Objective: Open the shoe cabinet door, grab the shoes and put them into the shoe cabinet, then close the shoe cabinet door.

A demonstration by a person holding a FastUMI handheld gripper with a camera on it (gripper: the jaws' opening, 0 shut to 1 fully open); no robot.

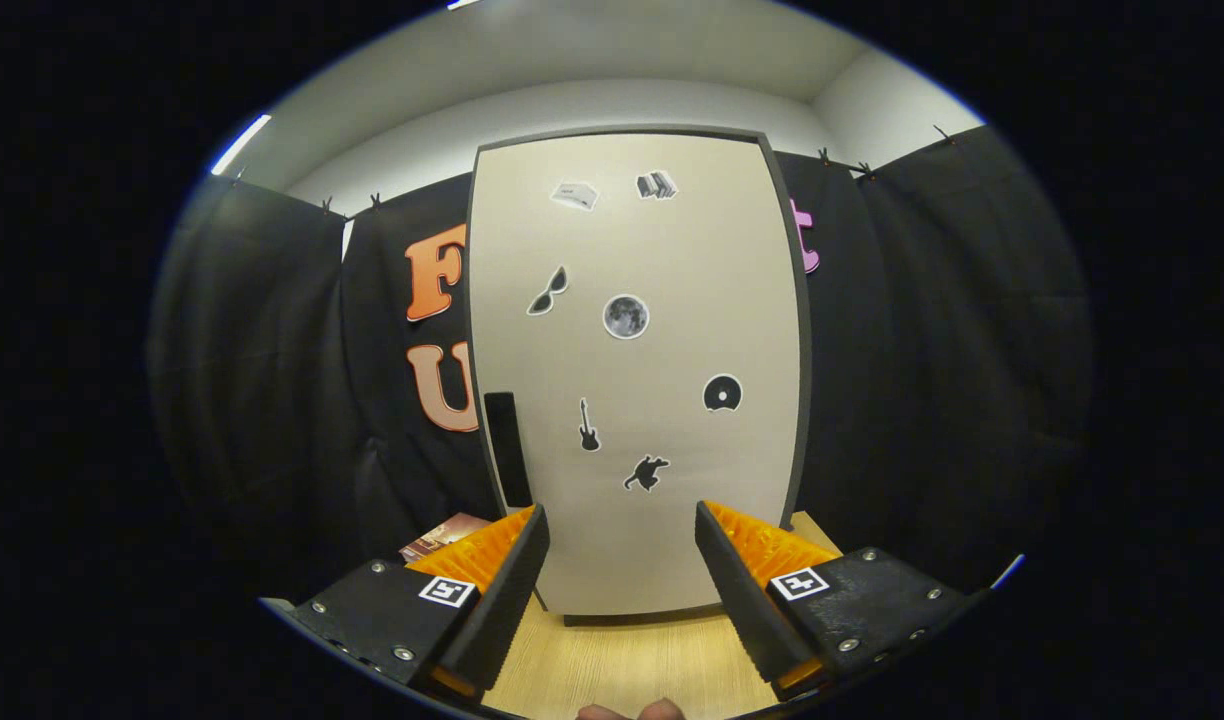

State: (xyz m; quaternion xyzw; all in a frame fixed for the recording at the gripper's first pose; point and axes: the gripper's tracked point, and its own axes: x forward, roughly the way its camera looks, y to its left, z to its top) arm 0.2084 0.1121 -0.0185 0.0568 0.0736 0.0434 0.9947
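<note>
A tall beige shoe cabinet (662, 300) stands upright on the wooden table, straight ahead of my fingers. Its door is shut and carries several small black stickers. A dark vertical handle (507, 448) runs along the door's left edge, just above and beyond my left fingertip. My gripper (620, 525) is open, with nothing between its fingers; the gap frames the lower part of the door. The fingers stand a short way off from the cabinet.
A light wooden tabletop (622, 665) runs from under my fingers to the cabinet's foot. A brown flat object (442, 535) lies on the table left of the cabinet, behind my left finger. Black cloth walls close in both sides. A person's fingertips (632, 712) show below.
</note>
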